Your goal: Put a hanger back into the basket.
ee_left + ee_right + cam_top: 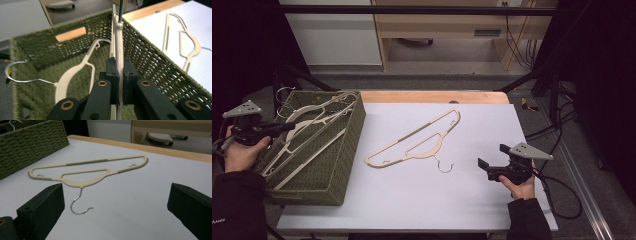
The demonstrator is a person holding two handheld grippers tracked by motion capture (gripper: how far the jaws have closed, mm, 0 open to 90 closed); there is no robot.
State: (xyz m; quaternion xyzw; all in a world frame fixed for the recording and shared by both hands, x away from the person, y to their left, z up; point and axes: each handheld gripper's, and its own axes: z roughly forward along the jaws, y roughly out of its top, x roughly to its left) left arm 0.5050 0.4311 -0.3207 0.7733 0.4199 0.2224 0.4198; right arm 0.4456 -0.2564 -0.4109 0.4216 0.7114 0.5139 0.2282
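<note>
Left hand-held gripper (119,75) is clamped on the flat arm of a cream hanger (118,45), which stands on edge between the two black pads and rises past the far rim of the green woven basket (160,67). In the high view this left hand-held gripper (287,126) sits at the basket's 9 o'clock, over its left rim, with several more cream hangers (312,132) lying slanted inside the basket (347,165). One of them, seen in the left gripper view, lies at the held hanger's 9 o'clock with its wire hook (15,72) reaching over the basket's left wall.

Right hand-held gripper (484,167) hovers low over the white surface (422,200) with its jaws spread wide and nothing between them. A second cream hanger (412,140) lies flat on the surface at this gripper's 10 o'clock, apart from it, its metal hook (444,166) pointing toward the near edge. In the right gripper view that hanger (87,170) lies straight ahead at 12 o'clock, its hook (80,206) nearest the jaws.

No writing can be read on the hangers or the basket; small white lettering on the left sleeve (218,220) is too tiny to make out.

Bare surface lies open from the flat hanger's 3 to 6 o'clock, out to the right and near edges. A strip of wood (432,96) borders the far edge at 12 o'clock. The basket fills the left side, overhanging the left edge.
</note>
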